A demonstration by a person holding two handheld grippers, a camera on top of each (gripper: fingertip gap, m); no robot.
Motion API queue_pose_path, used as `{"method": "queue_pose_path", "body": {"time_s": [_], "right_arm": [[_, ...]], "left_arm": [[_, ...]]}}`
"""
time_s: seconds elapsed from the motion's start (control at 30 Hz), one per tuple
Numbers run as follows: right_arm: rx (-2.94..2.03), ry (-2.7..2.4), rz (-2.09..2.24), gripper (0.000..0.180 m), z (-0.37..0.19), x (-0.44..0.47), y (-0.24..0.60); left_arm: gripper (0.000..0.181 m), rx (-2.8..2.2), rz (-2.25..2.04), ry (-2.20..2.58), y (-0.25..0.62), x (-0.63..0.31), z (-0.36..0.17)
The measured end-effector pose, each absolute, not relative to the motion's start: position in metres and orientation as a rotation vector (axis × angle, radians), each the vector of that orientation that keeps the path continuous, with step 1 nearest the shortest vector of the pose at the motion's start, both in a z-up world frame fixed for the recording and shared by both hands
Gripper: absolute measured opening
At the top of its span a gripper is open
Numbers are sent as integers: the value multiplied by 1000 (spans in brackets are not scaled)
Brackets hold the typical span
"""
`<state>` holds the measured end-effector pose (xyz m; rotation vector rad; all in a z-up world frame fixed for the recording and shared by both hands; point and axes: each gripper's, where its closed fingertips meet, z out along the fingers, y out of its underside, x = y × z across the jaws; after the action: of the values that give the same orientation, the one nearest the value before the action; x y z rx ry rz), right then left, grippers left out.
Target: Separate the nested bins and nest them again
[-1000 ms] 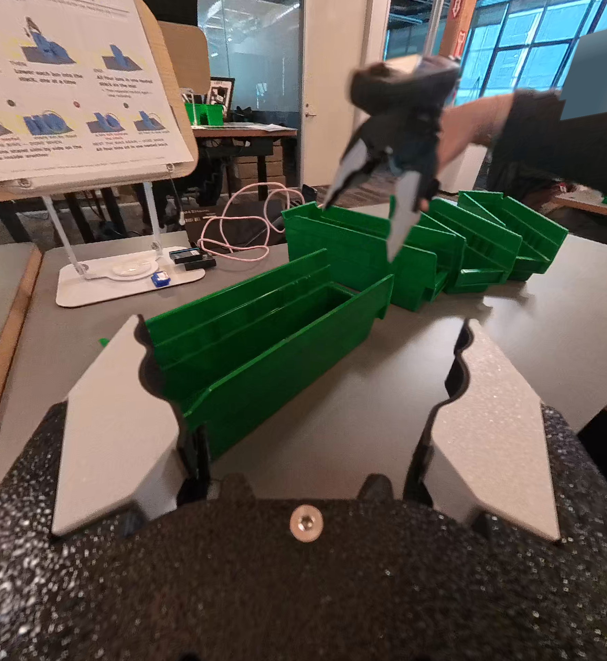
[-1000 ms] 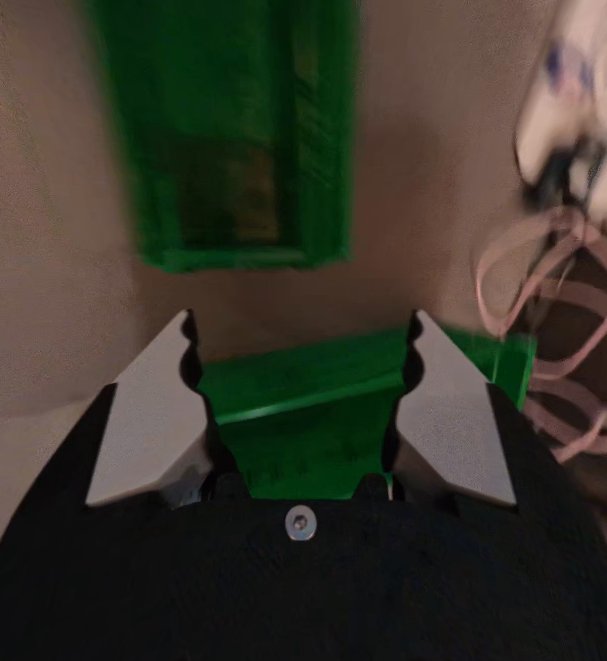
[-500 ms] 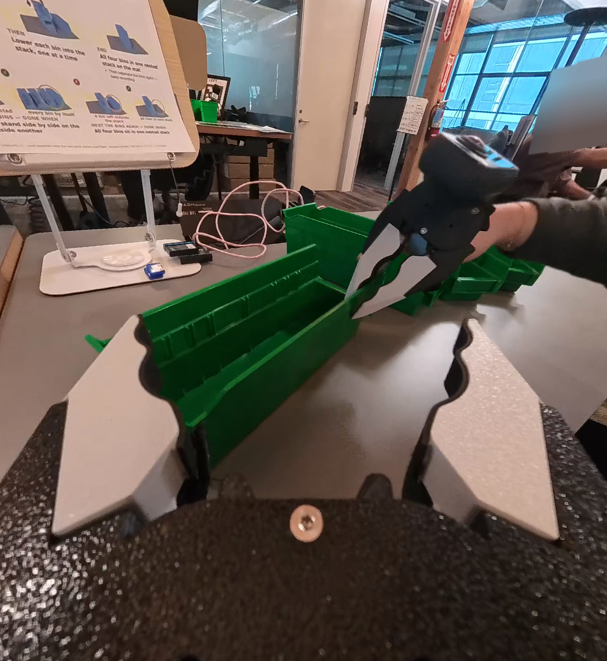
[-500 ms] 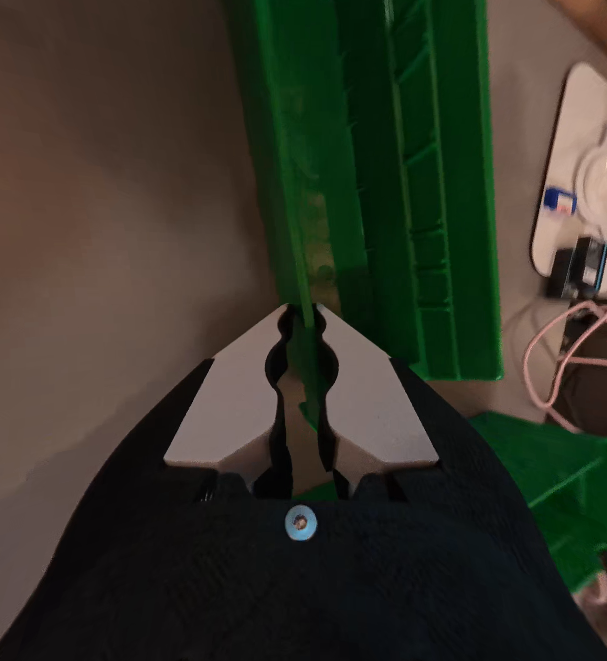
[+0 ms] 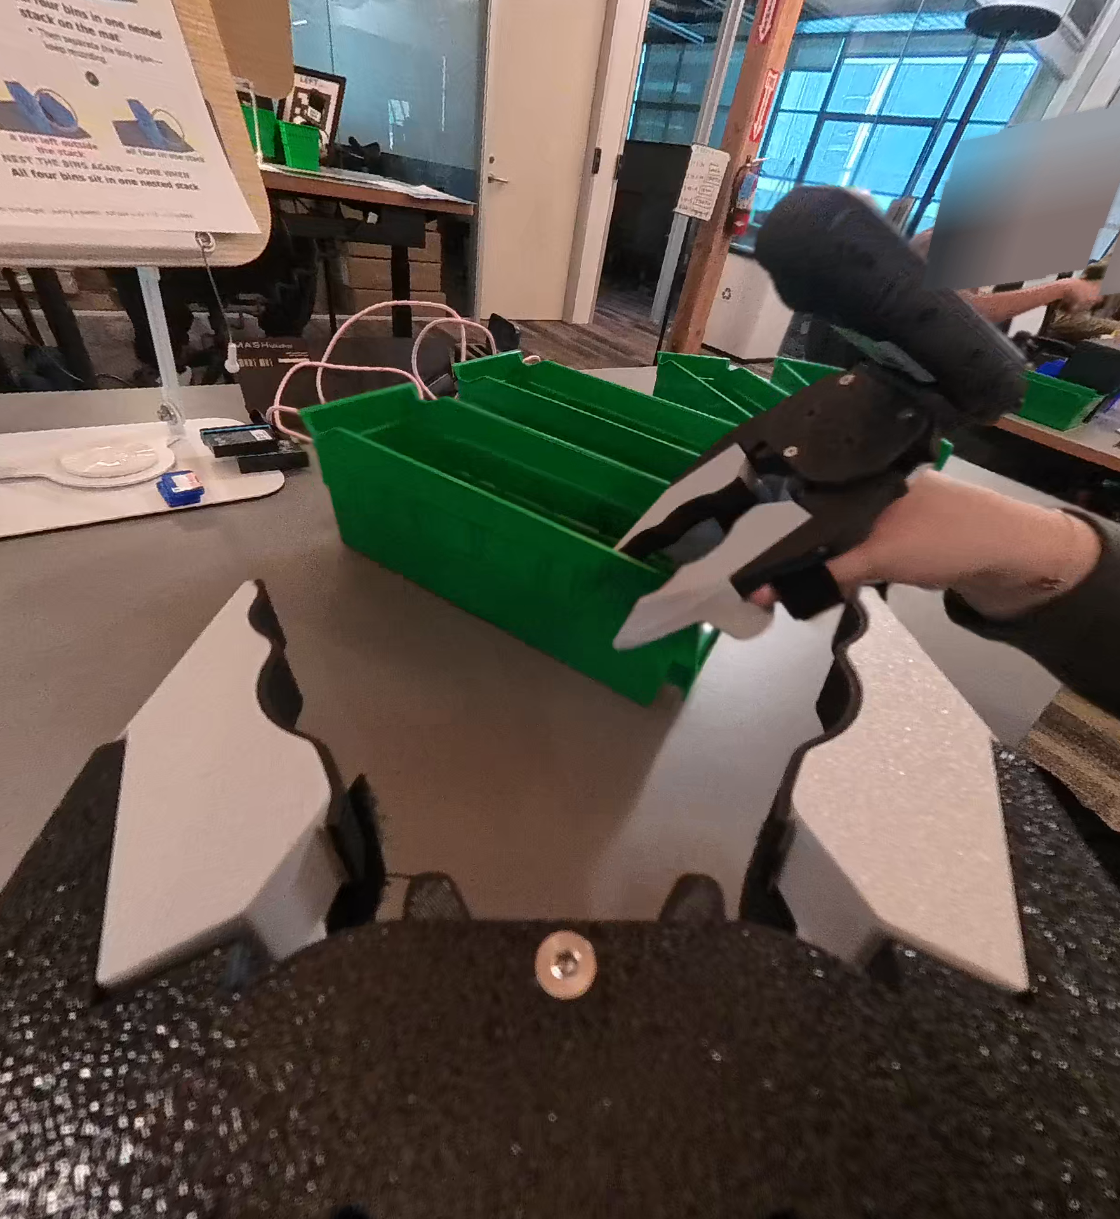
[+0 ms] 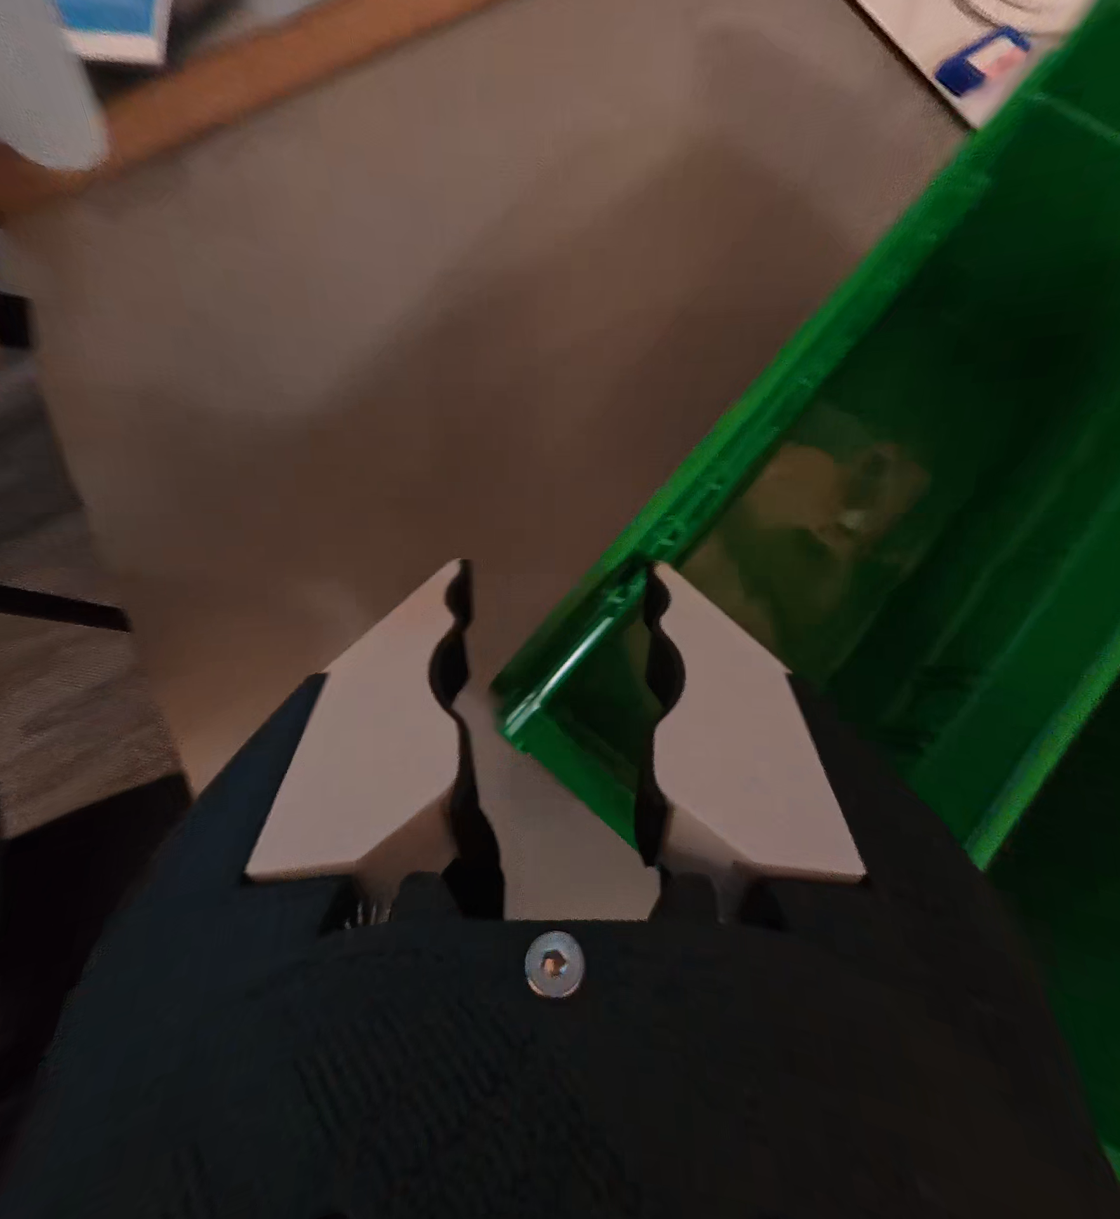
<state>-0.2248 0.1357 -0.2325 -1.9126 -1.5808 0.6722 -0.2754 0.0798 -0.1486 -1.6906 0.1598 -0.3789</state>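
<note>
From your left wrist view, your left gripper is spread wide over bare grey table and holds nothing. Half a second ago the near green bin lay diagonally with its end beside your left finger; now it sits well ahead of the fingertips, beside a second green bin behind it. More green bins farther back are partly hidden by your right gripper. That gripper's two pale pointed fingers straddle the near bin's long wall at its right end, one inside, one outside. Your hand grips its black handle, and the sleeve is cut off at the frame edge. The bins are glossy moulded plastic with stepped rims. A looped pink cable and a white stand base lie beyond your left finger.

In your right wrist view, the picture is smeared by motion. The fingers, pinched on the bin wall half a second ago, now stand narrowly apart with a clear gap. The green bin's corner sits in that gap against the right finger, apart from the left one. Whether the right finger actually touches the wall is hard to make out. The bin runs off past the upper right edge. The inner finger edges are scalloped.
</note>
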Motion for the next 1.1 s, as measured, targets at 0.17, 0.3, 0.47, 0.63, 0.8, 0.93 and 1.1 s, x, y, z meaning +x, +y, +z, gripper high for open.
{"method": "queue_pose_path", "body": {"time_s": [0.17,0.3,0.47,0.63,0.8,0.93,1.1], "right_arm": [[-1802,-1645,737,99,-223,-233,93],[-1549,-1611,839,104,-181,-199,78],[-1288,-1188,706,104,-120,-93,164],[-1220,-779,445,103,-96,61,267],[-1134,-459,37,101,-92,222,347],[-1129,-361,-86,97,-101,302,380],[-1150,-297,-98,91,-117,352,409]], "left_arm": [[158,-1690,-353,161,82,-275,-147],[158,-1675,-344,146,82,-274,-140],[154,-1713,-395,40,95,-264,-135],[134,-1754,-472,-57,131,-220,-135],[134,-2014,-336,-170,170,-203,-198],[105,-2191,-305,-225,181,-205,-241],[65,-2185,-268,-300,179,-222,-244]]}}
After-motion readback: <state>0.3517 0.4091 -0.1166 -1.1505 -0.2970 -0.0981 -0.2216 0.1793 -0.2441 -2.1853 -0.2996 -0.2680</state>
